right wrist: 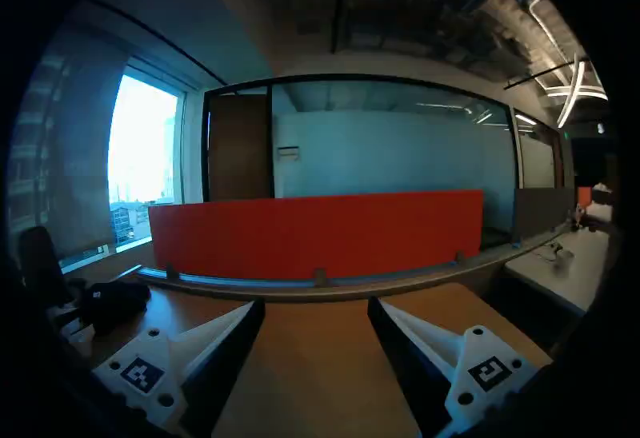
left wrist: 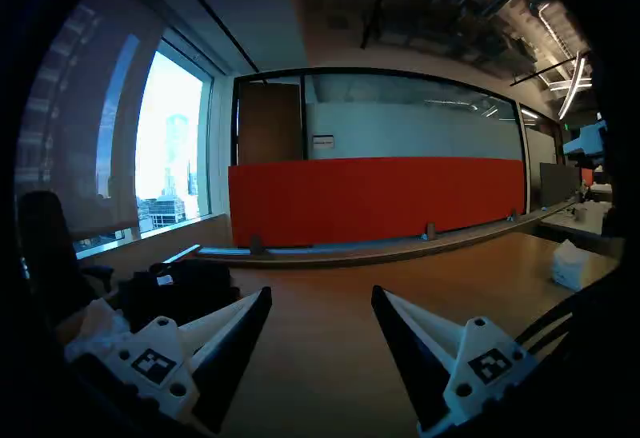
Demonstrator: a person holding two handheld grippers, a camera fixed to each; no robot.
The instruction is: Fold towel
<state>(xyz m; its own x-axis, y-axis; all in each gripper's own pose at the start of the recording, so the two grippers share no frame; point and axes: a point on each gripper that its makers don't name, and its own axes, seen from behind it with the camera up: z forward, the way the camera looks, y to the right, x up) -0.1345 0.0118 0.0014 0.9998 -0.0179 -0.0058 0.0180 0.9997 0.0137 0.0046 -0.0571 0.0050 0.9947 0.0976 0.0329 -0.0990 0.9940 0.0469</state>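
Left claw (left wrist: 320, 290): mine, spread, empty.
Right claw (right wrist: 316, 304): spread, empty.
Towel: perhaps the white bundle (left wrist: 574, 265), off my left claw's right.

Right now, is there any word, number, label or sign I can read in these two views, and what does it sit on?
Nothing legible.
White sign at the glass wall, beside the door: too small and blurred to read.
Square markers on the fingers of the left claw and the right claw: black-and-white patterns, no letters or numbers.
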